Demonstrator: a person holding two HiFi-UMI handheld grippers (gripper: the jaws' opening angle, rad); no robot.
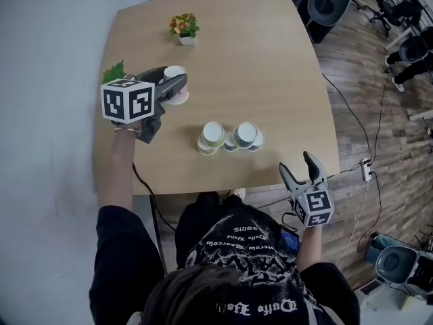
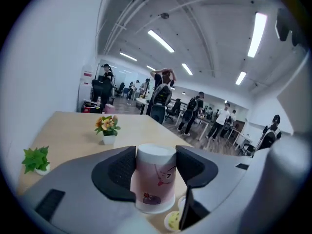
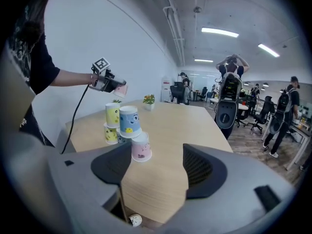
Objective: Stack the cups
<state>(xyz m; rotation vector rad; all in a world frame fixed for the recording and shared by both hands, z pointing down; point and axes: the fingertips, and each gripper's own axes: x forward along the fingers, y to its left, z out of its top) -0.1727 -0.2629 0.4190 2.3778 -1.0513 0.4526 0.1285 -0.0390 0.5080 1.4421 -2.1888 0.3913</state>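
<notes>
The left gripper (image 1: pixel 177 87), at nine o'clock over the tabletop (image 1: pixel 284 73), has its jaws clamped on an upside-down pink cup (image 2: pixel 155 182), held clear of the surface. The stacked cups (image 1: pixel 229 137) stand just toward six o'clock from centre. The right gripper (image 1: pixel 295 162) hangs at the five o'clock edge, jaws apart with nothing between them. A flower pot (image 1: pixel 184 27) sits at twelve.

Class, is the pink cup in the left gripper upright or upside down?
Upside down: the pink cup has its closed narrow base on top, wider rim below.
</notes>
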